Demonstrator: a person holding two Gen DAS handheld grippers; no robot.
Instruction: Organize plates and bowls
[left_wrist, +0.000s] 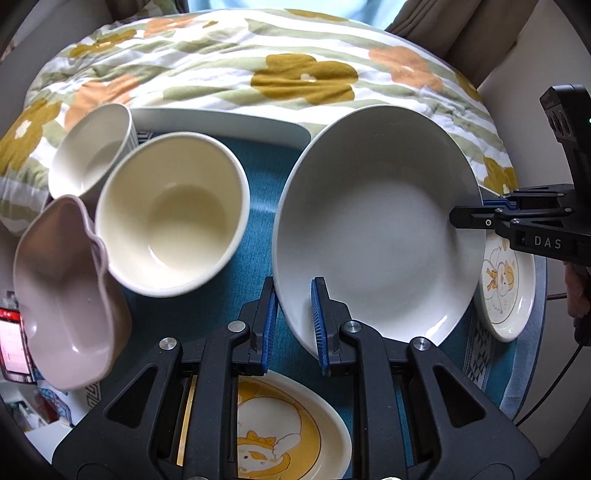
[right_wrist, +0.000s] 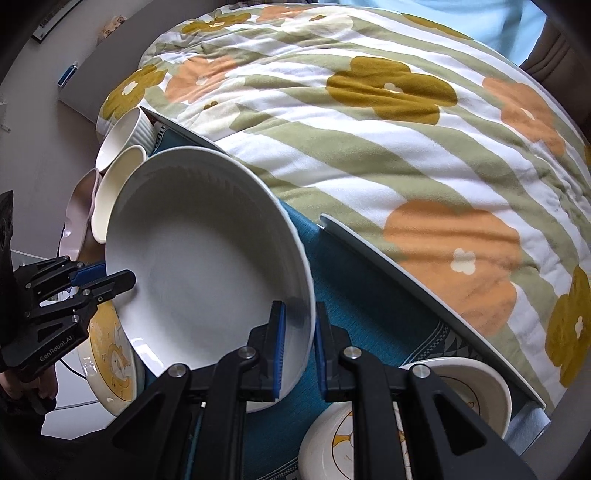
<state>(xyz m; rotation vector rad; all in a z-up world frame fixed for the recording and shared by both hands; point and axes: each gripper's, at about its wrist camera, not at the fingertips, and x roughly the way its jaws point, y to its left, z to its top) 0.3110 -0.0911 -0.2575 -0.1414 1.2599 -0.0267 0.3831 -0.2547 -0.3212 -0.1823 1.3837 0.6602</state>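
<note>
Both grippers clamp large white plate (left_wrist: 376, 225): left gripper (left_wrist: 293, 321) on near rim, right gripper (right_wrist: 298, 347) on opposite rim. Risk: uneven lift tilts plate, rim slips from fingers, drops on cartoon plate (left_wrist: 291, 432) below.

Each tool is matte black plastic with angular linkage arms, round silver screws and ribbed blue pads. The left tool (left_wrist: 293, 325) matches the right tool (right_wrist: 298, 350), which carries white "DAS" lettering.
</note>
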